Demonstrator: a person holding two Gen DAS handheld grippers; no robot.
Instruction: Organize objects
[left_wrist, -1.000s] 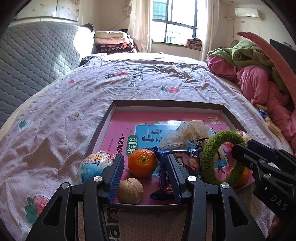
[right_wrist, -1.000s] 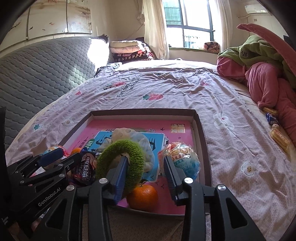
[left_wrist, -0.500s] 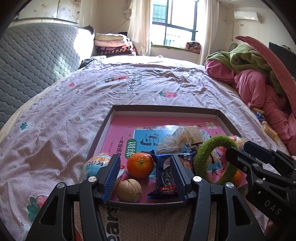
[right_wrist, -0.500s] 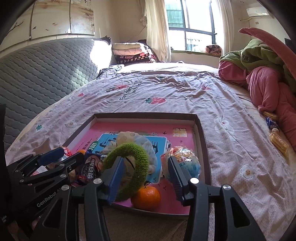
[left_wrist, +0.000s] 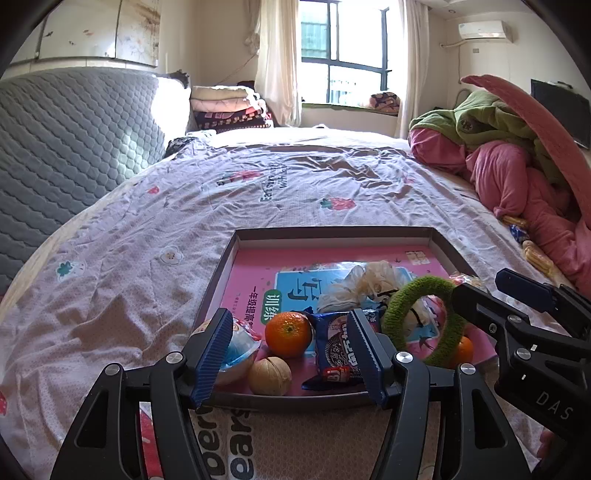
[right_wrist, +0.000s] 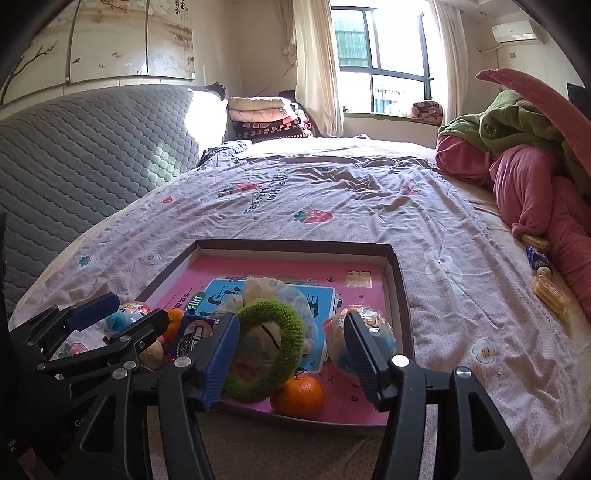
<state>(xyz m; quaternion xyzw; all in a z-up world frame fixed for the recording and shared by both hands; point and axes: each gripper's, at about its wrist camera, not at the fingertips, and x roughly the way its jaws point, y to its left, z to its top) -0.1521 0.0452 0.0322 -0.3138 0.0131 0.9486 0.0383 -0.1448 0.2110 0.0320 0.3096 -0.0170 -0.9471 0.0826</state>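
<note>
A shallow brown tray (left_wrist: 332, 233) lies on the bed with a pink book in it. On its near end lie an orange (left_wrist: 288, 334), a walnut (left_wrist: 269, 376), a blue cookie packet (left_wrist: 332, 349), a round wrapped snack (left_wrist: 238, 345) and a white bag (left_wrist: 364, 284). My left gripper (left_wrist: 288, 356) hangs over these with its jaws opening, gripping nothing. A green knitted ring (right_wrist: 271, 350) stands tilted on edge between the opening jaws of my right gripper (right_wrist: 291, 356), near its left finger, not clamped. A second orange (right_wrist: 299, 397) and a wrapped snack (right_wrist: 356, 332) lie beside it.
The tray rests on a floral sheet (left_wrist: 258, 192). A heap of pink and green clothes (right_wrist: 524, 177) fills the right side, with snack packets (right_wrist: 543, 273) at its foot. A grey quilted headboard (left_wrist: 74, 140) stands at the left, folded blankets (left_wrist: 225, 109) at the back.
Both grippers' jaws have spread wider. The left gripper has risen and drawn back a little from the tray. The green ring leans free as the right jaws part.
</note>
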